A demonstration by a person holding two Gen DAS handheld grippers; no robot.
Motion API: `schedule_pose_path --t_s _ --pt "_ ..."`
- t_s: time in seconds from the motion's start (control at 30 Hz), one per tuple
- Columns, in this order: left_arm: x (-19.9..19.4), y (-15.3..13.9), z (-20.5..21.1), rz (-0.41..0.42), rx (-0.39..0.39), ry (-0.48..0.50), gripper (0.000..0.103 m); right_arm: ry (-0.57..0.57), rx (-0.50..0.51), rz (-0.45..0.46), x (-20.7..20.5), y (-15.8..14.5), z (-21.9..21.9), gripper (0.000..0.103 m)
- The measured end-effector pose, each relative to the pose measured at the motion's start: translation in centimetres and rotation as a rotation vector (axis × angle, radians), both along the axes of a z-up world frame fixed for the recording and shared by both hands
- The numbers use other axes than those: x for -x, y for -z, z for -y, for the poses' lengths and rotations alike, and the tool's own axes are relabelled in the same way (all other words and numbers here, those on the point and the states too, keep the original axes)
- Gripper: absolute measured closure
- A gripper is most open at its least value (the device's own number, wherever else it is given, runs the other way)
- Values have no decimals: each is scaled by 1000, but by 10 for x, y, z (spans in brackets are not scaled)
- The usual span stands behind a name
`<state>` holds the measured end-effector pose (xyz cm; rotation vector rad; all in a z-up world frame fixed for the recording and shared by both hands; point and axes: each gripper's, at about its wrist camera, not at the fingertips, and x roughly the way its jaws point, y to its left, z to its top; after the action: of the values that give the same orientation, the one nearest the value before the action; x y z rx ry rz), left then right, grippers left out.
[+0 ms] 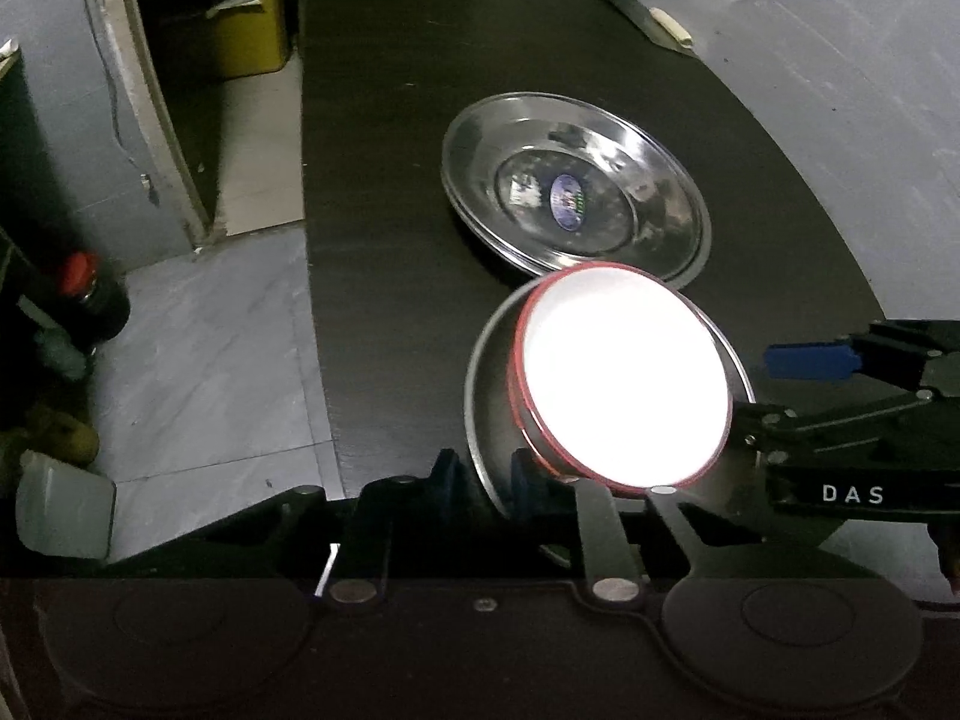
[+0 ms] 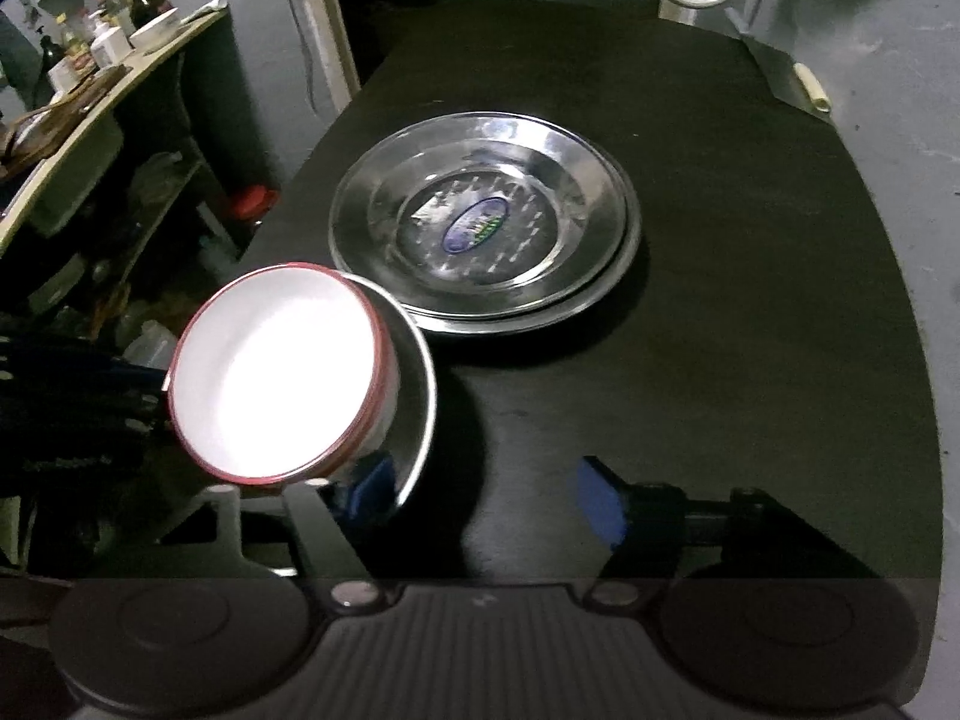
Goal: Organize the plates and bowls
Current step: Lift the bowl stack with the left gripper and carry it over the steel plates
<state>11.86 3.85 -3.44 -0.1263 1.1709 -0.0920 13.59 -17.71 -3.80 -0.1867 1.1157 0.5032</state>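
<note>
A steel bowl (image 1: 489,396) with a white, red-rimmed bowl (image 1: 624,384) nested inside is held tilted above the black table (image 1: 372,192). My left gripper (image 1: 483,474) is shut on the steel bowl's near rim. My right gripper (image 2: 486,495) is open, with its left finger by the steel bowl (image 2: 414,396) and the white bowl (image 2: 270,372) to its left. It also shows at the right in the left wrist view (image 1: 810,360). Stacked steel plates (image 1: 576,186) with a blue sticker lie flat further back, seen too in the right wrist view (image 2: 486,216).
The table's left edge drops to a grey floor (image 1: 198,360) with bottles (image 1: 90,294). A cluttered shelf (image 2: 90,78) stands at the left. A grey wall (image 2: 900,120) bounds the table at the right.
</note>
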Motion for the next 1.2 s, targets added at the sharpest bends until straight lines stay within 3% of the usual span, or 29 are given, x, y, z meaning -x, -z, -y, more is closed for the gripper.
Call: schedule_pose_path --t_s 0.13,0.3,1.2 --pt "-1 1 1 -2 3 8 85 -32 -22 -6 2 -1 -3 54" --pt "0 2 1 0 6 15 86 -92 -50 -21 6 0 -11 84" --pt "0 3 2 4 6 21 86 -98 -78 -41 4 0 -8 84"
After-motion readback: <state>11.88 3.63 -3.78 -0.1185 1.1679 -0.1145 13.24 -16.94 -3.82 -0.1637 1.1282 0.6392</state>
